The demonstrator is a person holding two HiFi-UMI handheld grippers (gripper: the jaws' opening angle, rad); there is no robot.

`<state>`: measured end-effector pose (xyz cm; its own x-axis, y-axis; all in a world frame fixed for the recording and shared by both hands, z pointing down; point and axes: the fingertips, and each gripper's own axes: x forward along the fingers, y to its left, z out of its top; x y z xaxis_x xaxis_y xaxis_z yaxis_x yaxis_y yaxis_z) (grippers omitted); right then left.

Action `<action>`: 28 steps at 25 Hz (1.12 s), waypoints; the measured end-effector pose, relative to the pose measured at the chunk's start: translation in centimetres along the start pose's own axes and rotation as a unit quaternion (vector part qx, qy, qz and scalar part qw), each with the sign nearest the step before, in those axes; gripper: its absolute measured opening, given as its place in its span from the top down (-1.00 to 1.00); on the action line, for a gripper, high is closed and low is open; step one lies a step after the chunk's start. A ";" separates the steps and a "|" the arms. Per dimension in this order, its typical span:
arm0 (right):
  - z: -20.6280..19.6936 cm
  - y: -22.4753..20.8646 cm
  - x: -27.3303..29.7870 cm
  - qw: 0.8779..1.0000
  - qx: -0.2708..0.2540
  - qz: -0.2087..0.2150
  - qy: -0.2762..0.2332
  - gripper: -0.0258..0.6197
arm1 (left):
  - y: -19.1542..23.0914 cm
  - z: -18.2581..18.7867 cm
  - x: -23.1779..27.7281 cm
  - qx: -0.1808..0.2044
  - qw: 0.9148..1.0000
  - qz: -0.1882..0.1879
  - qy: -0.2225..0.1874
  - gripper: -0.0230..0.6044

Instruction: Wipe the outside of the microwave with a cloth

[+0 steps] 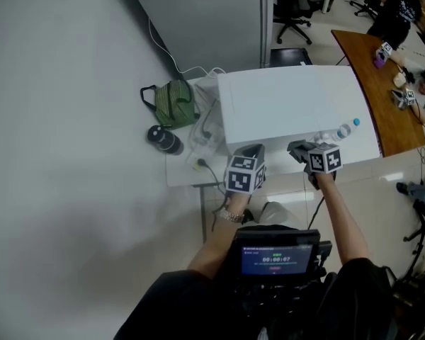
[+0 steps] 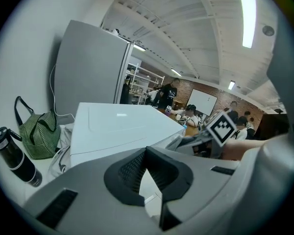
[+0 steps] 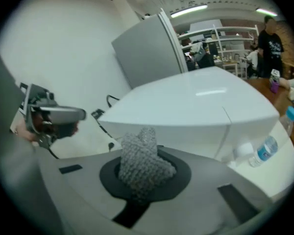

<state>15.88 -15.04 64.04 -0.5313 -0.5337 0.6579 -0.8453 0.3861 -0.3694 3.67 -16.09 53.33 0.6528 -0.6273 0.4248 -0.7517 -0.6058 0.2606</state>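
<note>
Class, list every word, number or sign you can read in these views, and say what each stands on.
"00:00:07", as best it reads: small dark screen below the head camera; its other lines are too small.
Black-and-white marker cubes: square patterns only, no words.
Clear plastic bottle with blue cap: label too blurred.
White microwave: no print visible.

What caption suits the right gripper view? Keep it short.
Right gripper holds a grey cloth before the white microwave.
</note>
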 end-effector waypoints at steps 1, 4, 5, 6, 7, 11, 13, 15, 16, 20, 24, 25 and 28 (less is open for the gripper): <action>2.2 1.8 -0.6 1.000 -0.014 0.017 -0.017 0.87 | 0.0 0.1 0.4 0.001 1.000 -0.003 0.002 0.93; 9.4 6.0 -0.5 0.995 -0.055 0.066 -0.049 0.87 | 0.8 0.4 0.9 0.000 1.000 0.000 0.001 0.93; 11.8 7.1 0.4 0.993 -0.068 0.085 -0.049 0.87 | 1.5 0.6 0.9 -0.001 1.000 0.008 -0.001 0.93; 14.1 8.0 1.9 0.991 -0.077 0.101 -0.043 0.87 | 2.5 1.0 0.8 -0.002 1.000 0.019 -0.004 0.93; 16.1 8.7 3.8 0.990 -0.081 0.114 -0.032 0.87 | 3.6 1.4 0.7 -0.004 0.999 0.030 -0.008 0.93; 21.9 11.2 12.6 0.985 -0.082 0.151 0.028 0.87 | 7.7 3.0 -0.6 -0.020 0.996 0.083 -0.027 0.93; 23.8 12.1 17.2 0.982 -0.096 0.149 0.060 0.87 | 9.5 3.6 -1.4 -0.028 0.993 0.113 -0.034 0.93; 24.2 12.1 21.2 0.979 -0.114 0.130 0.104 0.87 | 11.1 3.7 -2.3 -0.036 0.989 0.138 -0.037 0.93; 23.9 11.8 22.7 0.977 -0.123 0.118 0.125 0.87 | 11.7 3.7 -2.7 -0.040 0.987 0.149 -0.038 0.92; 23.2 9.7 24.3 0.972 -0.136 0.105 0.161 0.87 | 13.4 3.8 -3.2 -0.054 0.983 0.173 -0.041 0.92; 24.2 4.7 21.9 0.975 -0.145 0.082 0.150 0.87 | 13.4 4.6 -0.7 -0.053 0.985 0.159 -0.036 0.93; 24.3 2.7 21.1 0.976 -0.140 0.070 0.148 0.87 | 13.1 4.7 0.1 -0.050 0.987 0.150 -0.033 0.93; 24.4 -3.9 18.3 0.984 -0.110 0.027 0.137 0.87 | 12.4 4.8 2.5 -0.040 0.991 0.123 -0.027 0.93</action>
<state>8.07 -44.65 61.54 -0.5149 -0.2963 0.8044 -0.7673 0.5777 -0.2783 -3.56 -27.48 53.49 0.4514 -0.7774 0.4380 -0.8923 -0.3924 0.2230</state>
